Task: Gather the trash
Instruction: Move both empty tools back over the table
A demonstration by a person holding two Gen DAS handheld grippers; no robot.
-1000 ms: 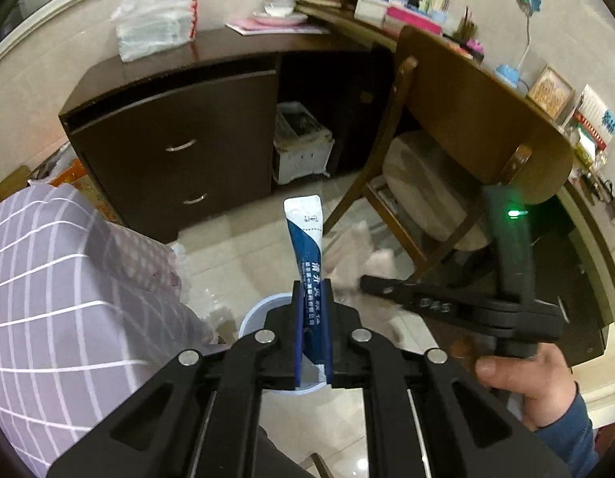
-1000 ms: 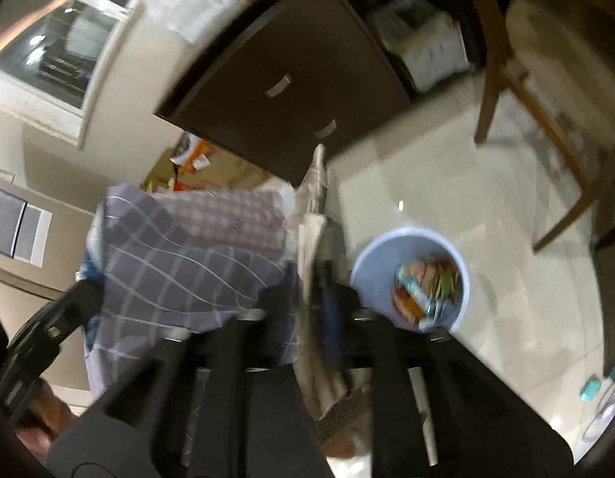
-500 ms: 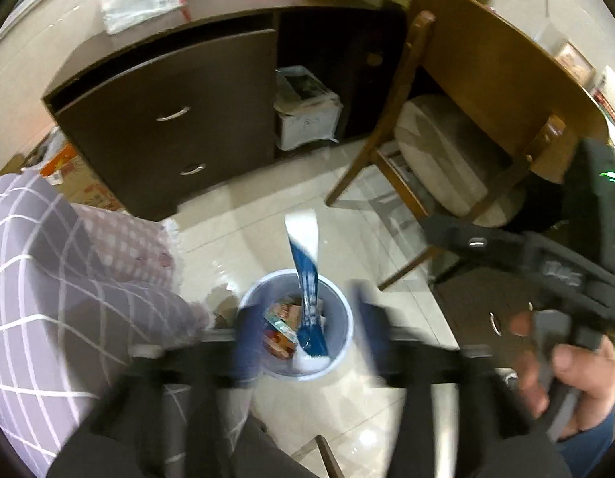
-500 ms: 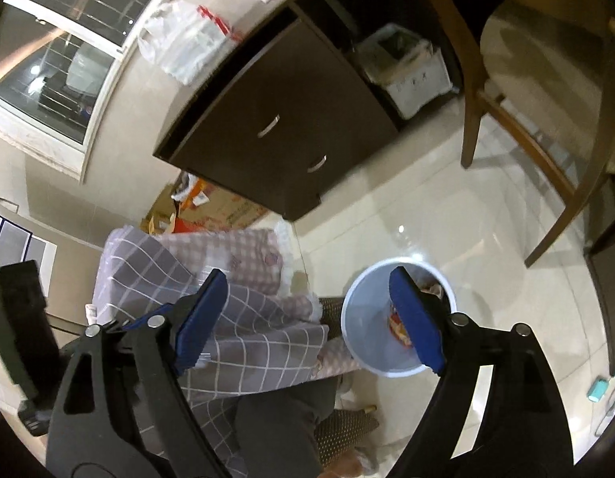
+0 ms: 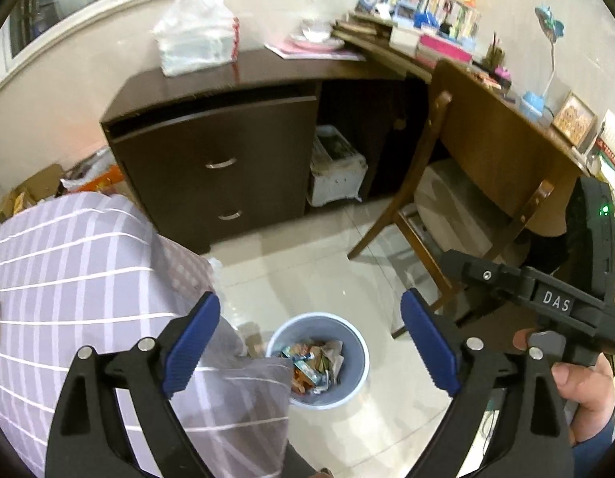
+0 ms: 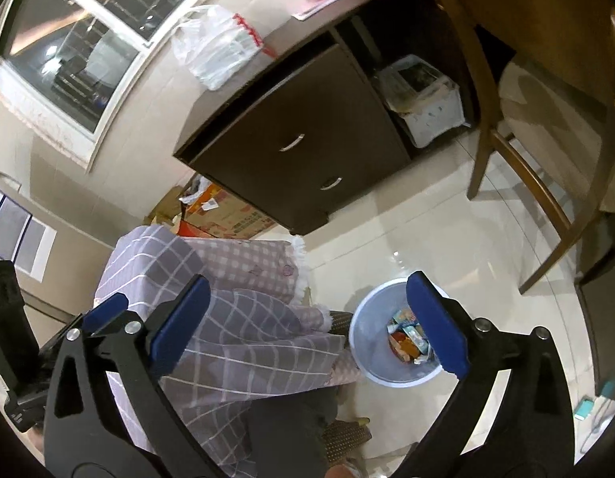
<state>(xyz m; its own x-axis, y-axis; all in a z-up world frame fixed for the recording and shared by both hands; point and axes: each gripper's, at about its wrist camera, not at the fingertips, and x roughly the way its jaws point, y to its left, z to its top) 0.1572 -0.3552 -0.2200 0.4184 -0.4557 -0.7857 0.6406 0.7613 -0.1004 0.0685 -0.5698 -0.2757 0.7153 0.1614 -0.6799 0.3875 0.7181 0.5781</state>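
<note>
A small pale blue waste bin point(image 5: 357, 358) stands on the tiled floor below me, with several colourful wrappers point(image 5: 313, 362) inside. It also shows in the right wrist view point(image 6: 371, 330), with wrappers point(image 6: 409, 344) in it. My left gripper point(image 5: 309, 342) is open and empty above the bin. My right gripper point(image 6: 307, 326) is open and empty, also held above the floor near the bin. The right gripper's body point(image 5: 546, 302) shows at the right of the left wrist view, held by a hand.
A purple checked bedspread point(image 5: 68, 279) lies at the left, touching the bin's side. A dark drawer cabinet point(image 5: 223, 163) stands behind, a wooden chair point(image 5: 486, 183) at the right, a white plastic bag point(image 5: 195, 36) on the cabinet, a cardboard box point(image 6: 223, 215) by the wall.
One second ago the left gripper held a blue and white tube and the right held paper. Both opened; the tube fell into the bin. Both grippers are now empty.
</note>
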